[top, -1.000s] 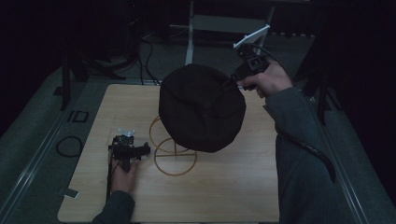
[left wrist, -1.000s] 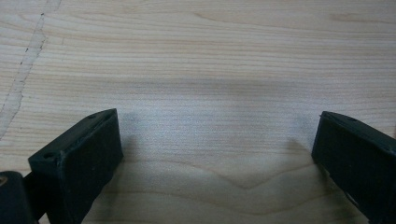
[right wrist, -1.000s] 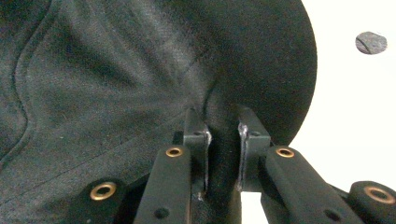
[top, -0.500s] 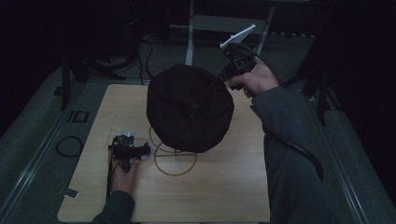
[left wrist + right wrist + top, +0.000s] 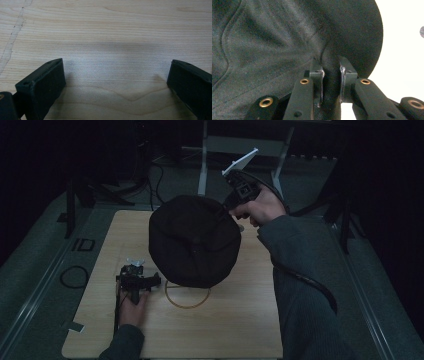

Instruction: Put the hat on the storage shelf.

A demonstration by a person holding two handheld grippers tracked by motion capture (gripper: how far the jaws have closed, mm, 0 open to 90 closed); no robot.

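Black fabric hat [image 5: 194, 241] hung above wooden table [image 5: 240, 320], over wire ring stand [image 5: 188, 296]. Right gripper [image 5: 223, 211] clamped hat's edge, fabric pinched between narrow jaws. Left gripper [image 5: 134, 281] rested on table beside ring, jaws wide apart, nothing between them.

A black fabric hat [image 5: 194, 241], soft and round with stitched seams, hangs above the surface's middle with its crown facing up and toward 7 o'clock. Its brim edge at 2 o'clock is pinched between jaws. It partly covers a thin ring [image 5: 187, 299] lying flat at 6 o'clock.
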